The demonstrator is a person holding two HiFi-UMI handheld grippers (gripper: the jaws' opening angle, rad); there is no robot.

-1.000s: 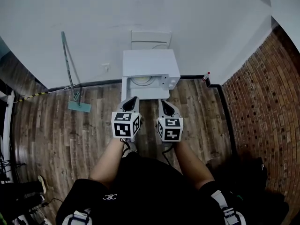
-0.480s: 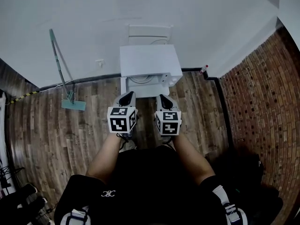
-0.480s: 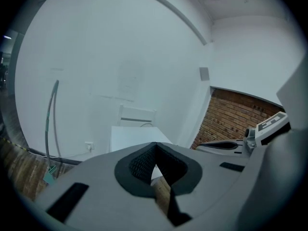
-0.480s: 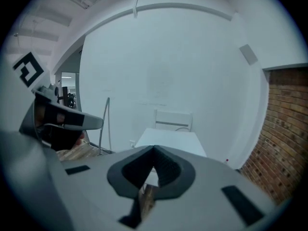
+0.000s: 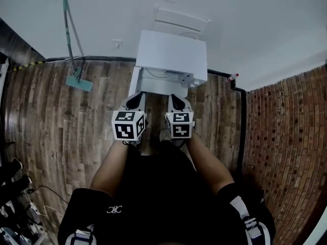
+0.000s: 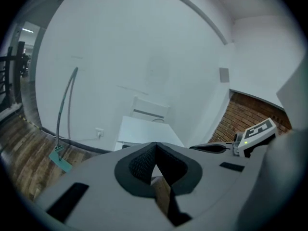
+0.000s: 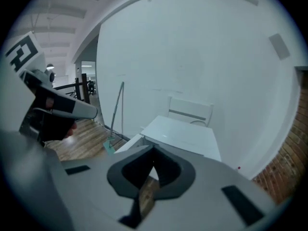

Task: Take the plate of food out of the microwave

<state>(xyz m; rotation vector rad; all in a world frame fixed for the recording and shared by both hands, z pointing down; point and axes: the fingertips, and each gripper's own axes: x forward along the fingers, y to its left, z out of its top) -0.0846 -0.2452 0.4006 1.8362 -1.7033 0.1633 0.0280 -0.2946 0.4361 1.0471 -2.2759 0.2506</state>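
A white microwave (image 5: 171,55) stands on a low white stand against the wall, its front facing me. Its cavity (image 5: 162,75) shows as a dim strip under the top edge, with a pale curved rim inside; I cannot make out the plate of food clearly. My left gripper (image 5: 138,98) and right gripper (image 5: 176,99) hang side by side just short of that front, both shut and empty. The microwave's top (image 6: 142,130) lies beyond the closed left gripper (image 6: 153,149). The closed right gripper (image 7: 154,154) points at the same top (image 7: 182,132).
A mop with a teal head (image 5: 77,78) leans on the wall to the left. A white frame (image 5: 181,21) stands behind the microwave. A brick wall (image 5: 286,137), a black pipe (image 5: 240,117) and a small red-capped bottle (image 5: 233,77) are to the right. The floor is wood planks.
The microwave has come nearer in the head view and now sits just ahead of the gripper tips. Both grippers stay shut and side by side.
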